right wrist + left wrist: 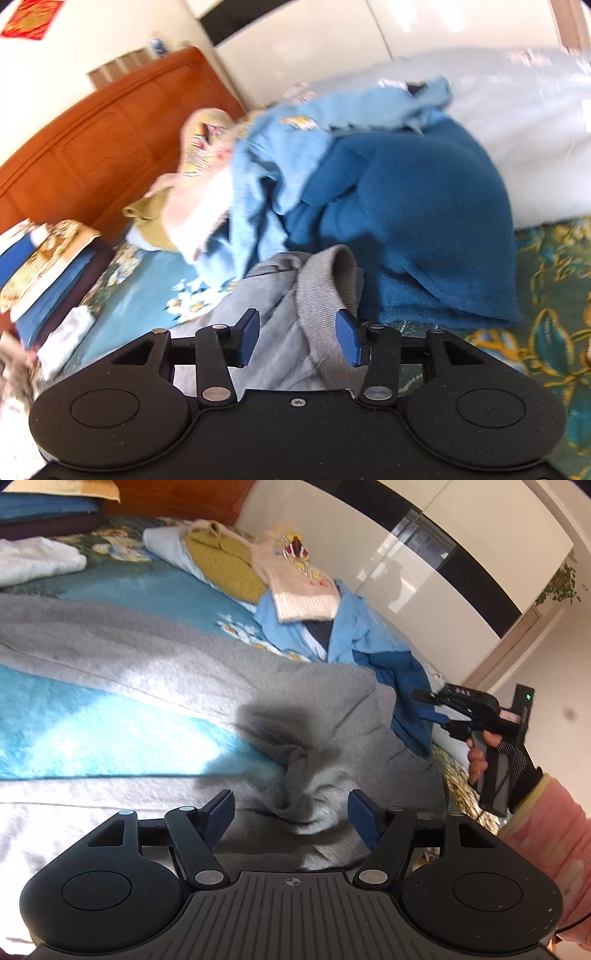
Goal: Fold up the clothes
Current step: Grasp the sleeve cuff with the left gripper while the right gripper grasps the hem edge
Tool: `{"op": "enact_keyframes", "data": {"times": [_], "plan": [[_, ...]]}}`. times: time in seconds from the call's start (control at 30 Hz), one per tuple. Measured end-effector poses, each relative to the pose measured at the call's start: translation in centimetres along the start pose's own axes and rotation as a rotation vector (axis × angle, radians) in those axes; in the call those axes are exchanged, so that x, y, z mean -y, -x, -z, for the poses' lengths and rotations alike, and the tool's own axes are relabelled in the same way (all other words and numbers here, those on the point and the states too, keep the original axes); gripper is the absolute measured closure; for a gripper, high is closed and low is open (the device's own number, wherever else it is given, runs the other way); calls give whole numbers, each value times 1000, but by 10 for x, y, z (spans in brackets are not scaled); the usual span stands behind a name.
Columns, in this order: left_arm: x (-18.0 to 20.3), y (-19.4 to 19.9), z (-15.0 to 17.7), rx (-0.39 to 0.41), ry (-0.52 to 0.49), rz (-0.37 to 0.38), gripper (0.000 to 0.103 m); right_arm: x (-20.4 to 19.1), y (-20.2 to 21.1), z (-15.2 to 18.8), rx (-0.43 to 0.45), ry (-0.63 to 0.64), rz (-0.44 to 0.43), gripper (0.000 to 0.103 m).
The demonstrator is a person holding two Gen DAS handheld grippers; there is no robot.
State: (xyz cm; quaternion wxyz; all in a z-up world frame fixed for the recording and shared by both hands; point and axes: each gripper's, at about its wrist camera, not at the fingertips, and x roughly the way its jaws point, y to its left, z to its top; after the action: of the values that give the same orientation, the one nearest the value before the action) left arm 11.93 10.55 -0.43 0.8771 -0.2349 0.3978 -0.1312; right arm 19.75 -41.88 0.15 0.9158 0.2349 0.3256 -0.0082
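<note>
Both grippers' jaws gape over a rumpled grey sweatshirt [258, 686] on the bed; beyond, unfolded clothes [332, 166] wait.

A large grey fleece garment [155, 653] lies spread across the bed, its near part bunched into a crumpled knot; its ribbed grey cuff [325, 273] stands curled upward; behind it a heap holds a light blue fleece top [354, 635], a dark teal fleece piece [424, 221], a cream patterned knit [299, 579] and a mustard knitted jumper [225, 565].
</note>
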Motion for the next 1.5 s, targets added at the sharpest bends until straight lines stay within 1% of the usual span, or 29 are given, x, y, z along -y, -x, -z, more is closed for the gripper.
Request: {"op": "enact_keyframes", "data": {"times": [0.03,0.1,0.17,0.23,0.33,0.37,0.43,0.57,0.67,0.7,0.83,0.93,1.0,1.07,1.13,1.17,1.2,1.23,1.3,1.33,1.37,1.5], "plan": [[-6,5,-4,18,13,-16,36,-5,6,3,-1,19,-22,56],[-17,16,-11,55,40,-47,36,-20,9,9,-32,73,-71,56],[-28,27,-18,92,67,-79,35,-41,9,10,-80,139,-125,55],[-40,38,-25,129,94,-111,34,-66,-7,19,-154,183,-200,55],[-75,46,-42,180,203,-177,34,-109,-27,42,-242,264,-293,55],[-86,49,-48,192,231,-187,34,-125,-32,53,-266,300,-318,55],[-105,50,-62,203,252,-211,34,-154,-46,70,-303,370,-347,56],[-136,47,-88,215,264,-256,34,-211,-66,104,-369,500,-397,56],[-161,39,-102,213,306,-271,34,-244,-80,121,-385,591,-399,57],[-170,35,-106,217,319,-271,34,-254,-85,126,-387,618,-395,59],[-201,21,-121,233,367,-270,34,-281,-100,140,-381,733,-384,61],[-223,10,-128,232,406,-251,34,-297,-109,149,-367,830,-372,62],[-235,5,-132,236,416,-223,34,-301,-118,153,-365,855,-356,62],[-245,0,-136,245,416,-192,34,-301,-123,153,-363,843,-338,65],[-253,-3,-139,262,413,-164,37,-301,-128,153,-360,831,-321,77],[-257,-5,-140,270,412,-151,39,-301,-129,155,-367,831,-321,89],[-260,-7,-141,278,417,-143,43,-301,-131,156,-373,830,-321,93],[-262,-10,-142,285,423,-135,46,-301,-132,158,-380,830,-321,93],[-267,-14,-144,299,436,-121,78,-302,-125,156,-353,819,-327,95],[-266,-13,-143,307,436,-120,83,-302,-122,155,-340,813,-330,96],[-266,-11,-141,315,434,-121,90,-302,-118,154,-326,807,-333,100],[-262,-2,-134,349,427,-126,91,-304,-103,149,-273,784,-345,101]]}}
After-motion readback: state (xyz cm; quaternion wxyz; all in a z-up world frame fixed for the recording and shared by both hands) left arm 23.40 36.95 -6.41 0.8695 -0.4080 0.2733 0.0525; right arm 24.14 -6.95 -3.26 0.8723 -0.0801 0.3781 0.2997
